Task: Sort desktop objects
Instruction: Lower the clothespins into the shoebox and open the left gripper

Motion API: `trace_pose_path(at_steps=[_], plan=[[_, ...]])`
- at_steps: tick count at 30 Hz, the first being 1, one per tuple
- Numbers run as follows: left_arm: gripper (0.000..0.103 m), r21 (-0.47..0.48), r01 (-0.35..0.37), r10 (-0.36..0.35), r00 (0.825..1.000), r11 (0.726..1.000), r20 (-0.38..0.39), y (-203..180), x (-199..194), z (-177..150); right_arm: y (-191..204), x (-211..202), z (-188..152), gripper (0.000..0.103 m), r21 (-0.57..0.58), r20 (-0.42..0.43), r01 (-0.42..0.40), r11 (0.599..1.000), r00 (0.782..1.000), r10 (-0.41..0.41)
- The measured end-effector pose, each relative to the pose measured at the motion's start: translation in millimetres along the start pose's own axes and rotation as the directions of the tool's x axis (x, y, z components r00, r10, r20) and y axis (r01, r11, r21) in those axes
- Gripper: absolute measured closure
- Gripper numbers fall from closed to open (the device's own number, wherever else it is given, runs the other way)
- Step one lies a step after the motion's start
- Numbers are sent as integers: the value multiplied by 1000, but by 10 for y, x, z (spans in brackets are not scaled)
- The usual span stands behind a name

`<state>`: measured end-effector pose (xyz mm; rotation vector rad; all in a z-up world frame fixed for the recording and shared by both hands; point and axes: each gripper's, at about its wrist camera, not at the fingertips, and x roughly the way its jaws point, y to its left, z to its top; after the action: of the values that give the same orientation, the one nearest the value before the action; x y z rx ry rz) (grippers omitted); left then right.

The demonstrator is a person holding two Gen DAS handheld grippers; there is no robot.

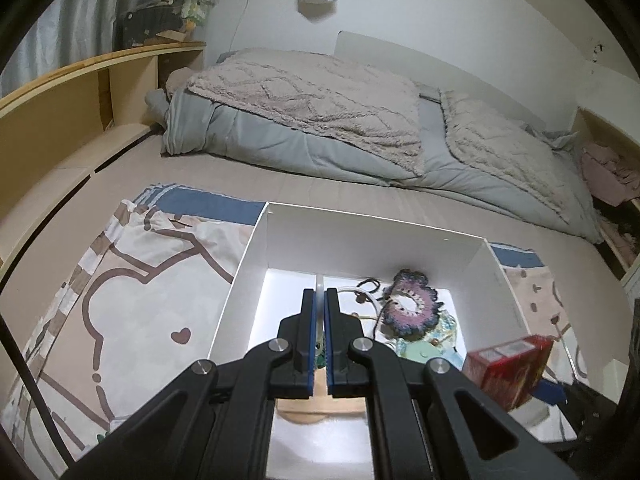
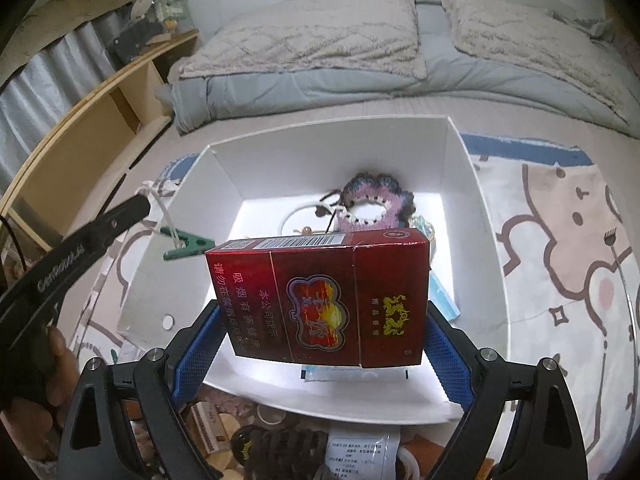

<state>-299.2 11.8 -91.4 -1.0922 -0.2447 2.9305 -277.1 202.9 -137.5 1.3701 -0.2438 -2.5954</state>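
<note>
Bedroom clutter is being sorted on a patterned sheet. Nearest, the right tongs (image 2: pixel 320 344) are clamped on a red cardboard cigarette pack (image 2: pixel 320 296), held crosswise above the open white box (image 2: pixel 476 216); the left tongs (image 1: pixel 319 300), pinched on a white cord (image 1: pixel 320 282) bearing a green clip (image 2: pixel 186 246), hang over the box's left side.

My two wrist cameras both look steeply down along their fingers, close over the white box (image 1: pixel 352 240) (image 2: pixel 472 208) on the bed; both views share it.
</note>
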Motion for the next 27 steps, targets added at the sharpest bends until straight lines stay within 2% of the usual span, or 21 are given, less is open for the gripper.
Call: trace_pose_path(at_steps=[6, 14, 20, 27], plan=[[99, -16, 0, -1, 1000, 1000, -22, -62, 150, 54, -23, 105, 16, 9, -2, -26, 4, 1000, 1000, -4], [99, 13, -11, 11, 999, 1000, -30, -161, 286, 132, -24, 167, -21, 9, -6, -53, 4, 1000, 999, -4], [99, 44, -39, 42, 997, 998, -59, -166, 440, 228, 2, 122, -12, 9, -17, -45, 1, 1000, 999, -1], [99, 18, -44, 45, 996, 999, -73, -69, 628, 333, 16, 111, -6, 9, -13, -43, -4, 1000, 999, 4]])
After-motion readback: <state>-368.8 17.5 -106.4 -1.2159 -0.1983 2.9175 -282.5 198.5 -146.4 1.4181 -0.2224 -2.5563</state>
